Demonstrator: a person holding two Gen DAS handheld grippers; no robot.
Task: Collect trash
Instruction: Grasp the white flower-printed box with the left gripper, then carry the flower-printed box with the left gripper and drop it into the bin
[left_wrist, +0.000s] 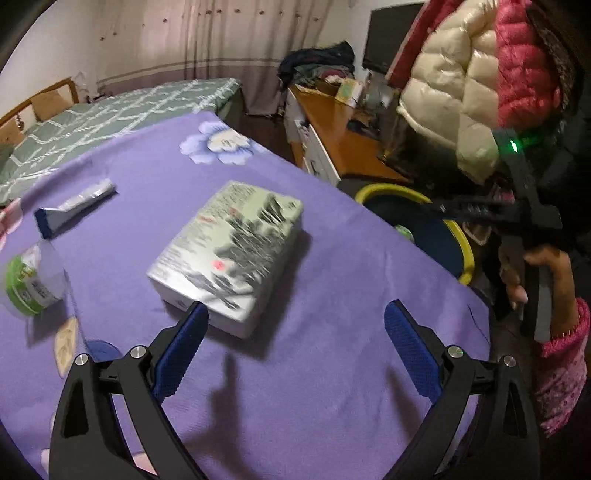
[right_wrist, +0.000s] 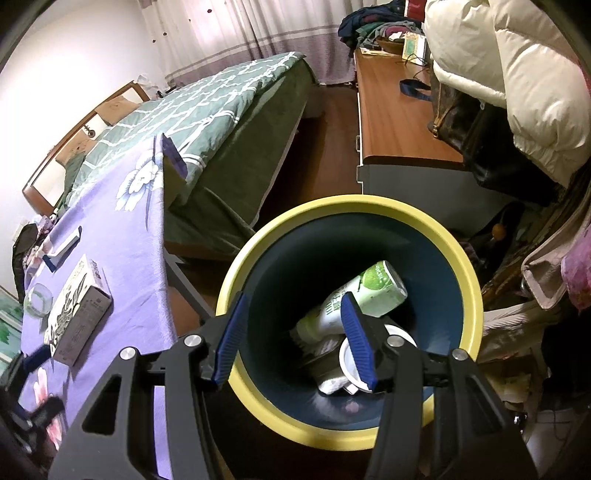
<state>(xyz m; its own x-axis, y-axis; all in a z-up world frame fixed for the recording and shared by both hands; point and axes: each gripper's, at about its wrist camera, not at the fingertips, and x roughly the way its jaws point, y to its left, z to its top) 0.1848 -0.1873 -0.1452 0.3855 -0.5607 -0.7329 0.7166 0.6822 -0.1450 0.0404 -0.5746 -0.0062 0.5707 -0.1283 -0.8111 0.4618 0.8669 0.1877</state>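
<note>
A grey-green printed box (left_wrist: 229, 251) lies on the purple tablecloth (left_wrist: 314, 369), just beyond the left fingertip of my open left gripper (left_wrist: 297, 310). Nothing sits between its blue pads. Farther left are a white and blue carton (left_wrist: 74, 206) and a clear, green-labelled cup (left_wrist: 33, 284). My right gripper (right_wrist: 293, 301) hangs open and empty over the yellow-rimmed bin (right_wrist: 332, 206). At the bin's bottom lie a green and white bottle (right_wrist: 369, 291), a white cup (right_wrist: 347, 363) and crumpled paper. The same box (right_wrist: 79, 306) shows on the table at the left.
The bin (left_wrist: 391, 188) stands on the floor off the table's right edge. A hand (left_wrist: 546, 266) holds the right gripper there. Behind are a bed with a green quilt (right_wrist: 207, 110), a wooden desk (right_wrist: 395, 122) and puffy jackets (left_wrist: 461, 81).
</note>
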